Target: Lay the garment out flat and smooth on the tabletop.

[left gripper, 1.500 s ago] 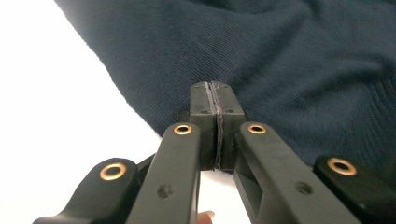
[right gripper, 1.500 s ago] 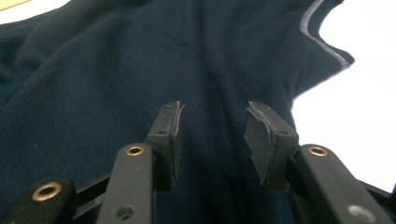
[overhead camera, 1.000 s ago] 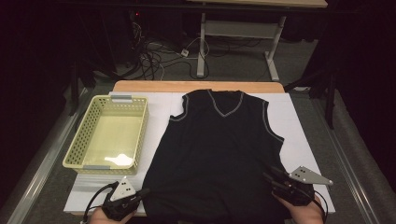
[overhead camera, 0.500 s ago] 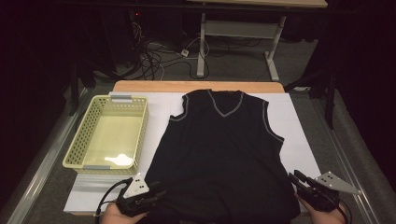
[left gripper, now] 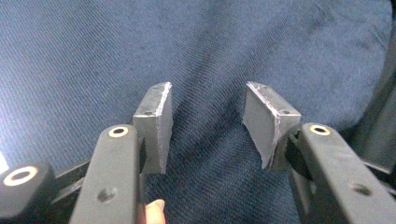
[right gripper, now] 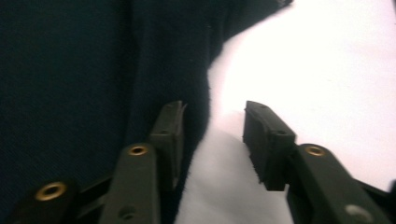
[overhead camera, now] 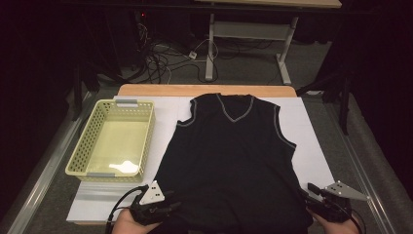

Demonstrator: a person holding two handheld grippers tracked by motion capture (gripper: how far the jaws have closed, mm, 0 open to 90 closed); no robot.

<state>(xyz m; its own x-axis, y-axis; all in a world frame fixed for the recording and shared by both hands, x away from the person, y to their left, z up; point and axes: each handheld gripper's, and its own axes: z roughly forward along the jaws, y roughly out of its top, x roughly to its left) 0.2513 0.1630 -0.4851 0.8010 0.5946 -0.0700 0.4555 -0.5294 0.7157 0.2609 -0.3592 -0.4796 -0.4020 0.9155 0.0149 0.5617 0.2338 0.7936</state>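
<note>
Lower frame: your left tool (overhead camera: pixel 168 207) and right tool (overhead camera: pixel 311 195), jaws just opened and empty, flank the vest (overhead camera: pixel 234 165) hem; next, grip both corners.

A dark vest (overhead camera: pixel 229 161) lies flat at the tabletop's (overhead camera: pixel 311 141) centre; a yellow basket (overhead camera: pixel 113 141) sits at nine o'clock. The left hand-held gripper (overhead camera: pixel 168 207) at seven and the right hand-held gripper (overhead camera: pixel 308 192) at five flank its hem.

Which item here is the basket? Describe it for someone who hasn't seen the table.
Start at the white-covered table. A dark sleeveless V-neck vest lies flat across its middle; the basket sits to the vest's left. It is the only pale yellow, perforated, rectangular container, and it is empty.
</note>
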